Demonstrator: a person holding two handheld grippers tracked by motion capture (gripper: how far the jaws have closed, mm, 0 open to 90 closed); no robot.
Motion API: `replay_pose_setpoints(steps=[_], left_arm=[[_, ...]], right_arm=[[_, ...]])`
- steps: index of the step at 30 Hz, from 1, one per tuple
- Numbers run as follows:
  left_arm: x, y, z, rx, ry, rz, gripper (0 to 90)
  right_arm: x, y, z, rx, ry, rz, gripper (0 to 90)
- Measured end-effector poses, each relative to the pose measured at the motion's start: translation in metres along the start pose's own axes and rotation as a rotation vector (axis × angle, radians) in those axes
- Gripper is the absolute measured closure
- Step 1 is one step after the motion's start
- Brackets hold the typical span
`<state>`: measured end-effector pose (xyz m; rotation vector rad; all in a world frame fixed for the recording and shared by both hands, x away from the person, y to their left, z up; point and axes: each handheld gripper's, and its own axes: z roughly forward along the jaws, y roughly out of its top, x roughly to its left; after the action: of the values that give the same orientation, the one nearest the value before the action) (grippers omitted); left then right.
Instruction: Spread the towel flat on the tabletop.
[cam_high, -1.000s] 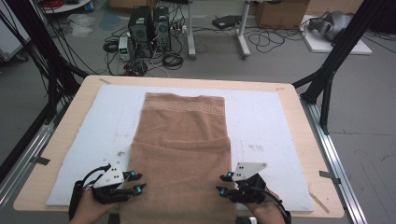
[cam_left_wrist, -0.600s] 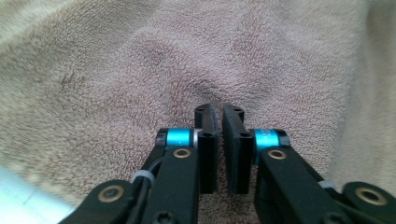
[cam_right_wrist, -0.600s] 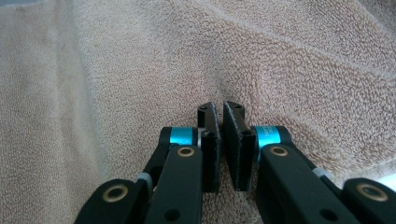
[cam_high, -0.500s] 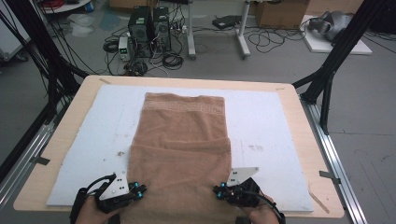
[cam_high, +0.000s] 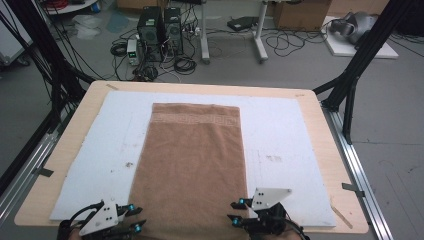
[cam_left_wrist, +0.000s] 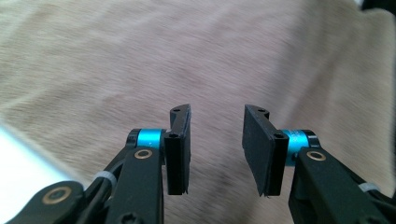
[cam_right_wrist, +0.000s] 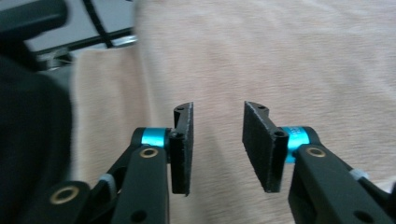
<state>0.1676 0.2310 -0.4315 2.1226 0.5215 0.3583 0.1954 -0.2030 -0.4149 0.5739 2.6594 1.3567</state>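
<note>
Both grippers, left (cam_high: 134, 219) & right (cam_high: 236, 211), just reopened at towel's (cam_high: 192, 165) near corners; fingers part open, nothing held. Towel lies flat on table (cam_high: 320, 150); probably released, regrasp next.

The towel's (cam_high: 192, 170) near edge runs off the bottom of the high view, where both hands are cut off too. In the gripper views the towel is blurred. A dark blurred shape (cam_right_wrist: 32, 154) at the right gripper view's left cannot be identified.
</note>
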Motion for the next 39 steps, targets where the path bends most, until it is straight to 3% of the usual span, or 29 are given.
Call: replay_pose_setpoints(steps=[4,8,14,21,25,39], left_arm=[[0.018,0.002,0.011,0.004,0.042,-0.029,58.8],[0.031,-0.001,0.019,0.031,0.065,-0.062,59.4],[0.035,-0.005,0.019,0.035,0.071,-0.088,58.3],[0.04,0.006,0.021,0.016,0.066,-0.101,52.5],[0.048,0.013,0.023,0.017,0.067,-0.115,47.2],[0.082,0.041,0.016,0.014,0.091,-0.111,39.6]], right_arm=[[-0.019,0.0,0.01,0.044,-0.064,-0.003,60.6],[-0.03,-0.004,0.015,0.058,-0.081,0.023,59.7],[-0.034,-0.007,0.017,0.063,-0.086,0.051,54.5],[-0.041,-0.002,0.017,0.04,-0.112,0.094,45.8],[-0.05,0.005,0.014,0.025,-0.129,0.116,39.9],[-0.08,0.05,0.005,0.004,-0.175,0.079,29.4]])
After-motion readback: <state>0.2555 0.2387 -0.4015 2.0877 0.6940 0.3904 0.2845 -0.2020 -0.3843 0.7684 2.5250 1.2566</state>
